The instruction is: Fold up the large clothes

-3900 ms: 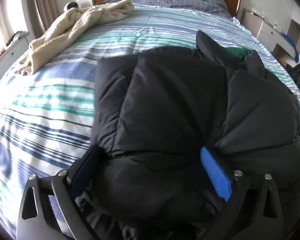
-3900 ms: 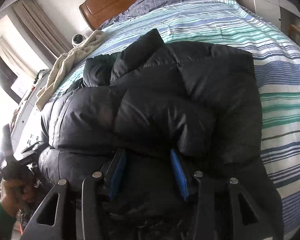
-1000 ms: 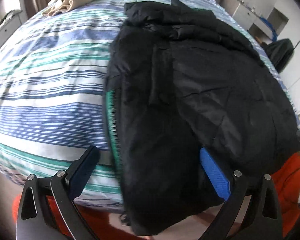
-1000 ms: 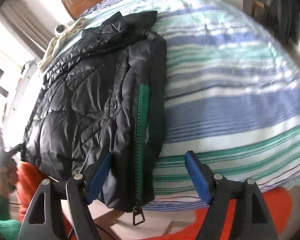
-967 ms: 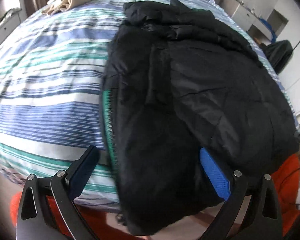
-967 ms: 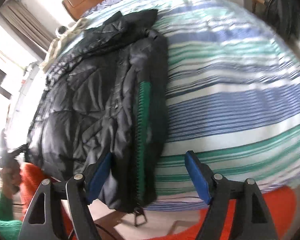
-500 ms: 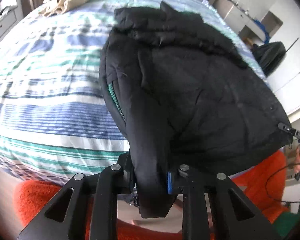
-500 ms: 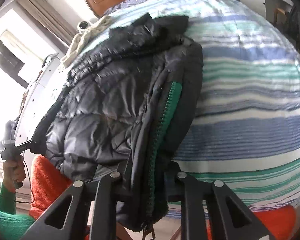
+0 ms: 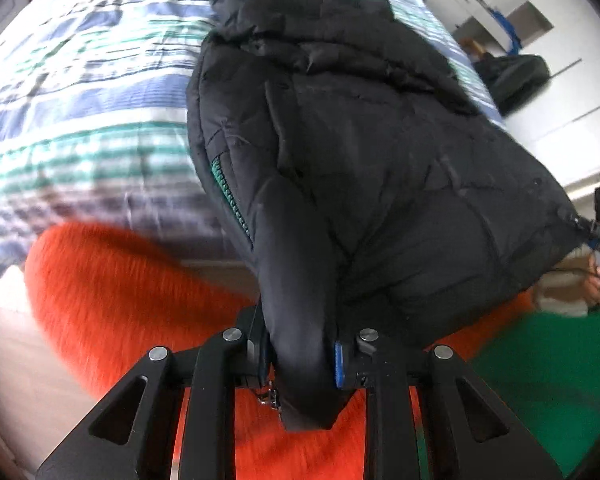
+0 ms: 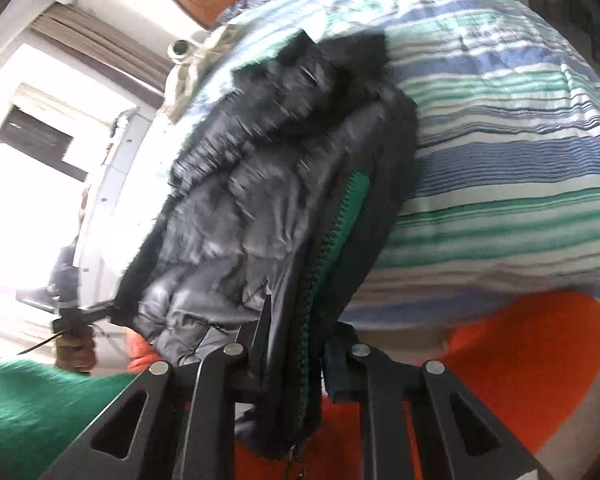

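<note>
Both grippers now lifted off striped bed (image 9: 80, 92) | left gripper (image 9: 300, 360), right gripper (image 10: 296, 354): clamped tight on black puffer jacket (image 9: 360, 152) hem

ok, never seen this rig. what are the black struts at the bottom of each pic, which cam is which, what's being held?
No robot here: a person holds a two-finger gripper in each hand, each with a fisheye camera looking along its fingers. The black struts are the gripper frames.

The left wrist view shows the left gripper shut on the hem of a black puffer jacket. The right wrist view shows the right gripper shut on the same jacket by its green zipper. The jacket's far end lies on a striped bedspread; the near end hangs off the bed edge.
</note>
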`<state>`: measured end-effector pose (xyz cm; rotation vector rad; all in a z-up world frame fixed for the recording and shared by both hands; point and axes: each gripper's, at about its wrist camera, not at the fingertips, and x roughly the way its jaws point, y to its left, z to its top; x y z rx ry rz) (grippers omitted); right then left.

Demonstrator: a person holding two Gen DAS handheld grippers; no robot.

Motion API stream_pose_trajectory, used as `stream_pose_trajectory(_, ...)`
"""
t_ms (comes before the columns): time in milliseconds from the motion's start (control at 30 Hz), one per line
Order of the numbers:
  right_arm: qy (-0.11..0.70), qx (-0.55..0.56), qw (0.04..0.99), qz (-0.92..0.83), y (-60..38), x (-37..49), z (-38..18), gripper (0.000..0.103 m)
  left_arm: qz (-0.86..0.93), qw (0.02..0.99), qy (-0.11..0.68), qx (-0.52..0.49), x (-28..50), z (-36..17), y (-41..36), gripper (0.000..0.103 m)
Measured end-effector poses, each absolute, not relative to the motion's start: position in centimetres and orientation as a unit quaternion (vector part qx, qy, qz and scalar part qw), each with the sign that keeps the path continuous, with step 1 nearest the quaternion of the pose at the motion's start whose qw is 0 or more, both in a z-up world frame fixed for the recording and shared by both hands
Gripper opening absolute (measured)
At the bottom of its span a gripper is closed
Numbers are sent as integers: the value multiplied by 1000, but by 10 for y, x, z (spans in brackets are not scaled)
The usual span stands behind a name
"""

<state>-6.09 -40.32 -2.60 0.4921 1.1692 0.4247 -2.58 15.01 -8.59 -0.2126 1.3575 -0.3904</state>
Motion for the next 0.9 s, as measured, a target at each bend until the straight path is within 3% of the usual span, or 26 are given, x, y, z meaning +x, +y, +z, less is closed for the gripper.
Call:
stream_pose_trajectory(167,498,255,800,219,-412,-31,11,19,-194,797,544,-179,10,-13,182,22)
stream_pose_trajectory(267,466,276,811,221,-423,26,1,19,-216,809,497,-229,71,-12,186,25)
stream_pose_trajectory(433,438,313,818,202,-433,137,-45,19,-184,844,455,-216,181,-41,160,29)
stream_pose_trajectory(467,438,319,819,190,-434,157,-60,19,-164,850,452,-213,203,-52,154,34)
stream_pose_trajectory(567,461,367,791,164,-439,197,-107,23,-133,851,463,-212,244,-82,147,68)
stream_pose_trajectory(633,479,416,758,150,-446,209,-135,31,-114,845,480,-207,261,-95,148,72)
stream_pose_trajectory(733,460,478,730,164,-455,206,-144,46,-167,807,493,-278,267,-90,165,80)
stream_pose_trajectory(800,449,480,729,193,-456,201,-131,80,-204,802,475,-298,261,-79,169,100)
stream_pose_trajectory(867,444,434,757,202,-454,198,-109,100,-215,822,460,-258,252,-66,175,102)
stream_pose_trajectory(900,448,388,782,195,-450,198,-98,103,-213,828,466,-227,249,-64,172,102)
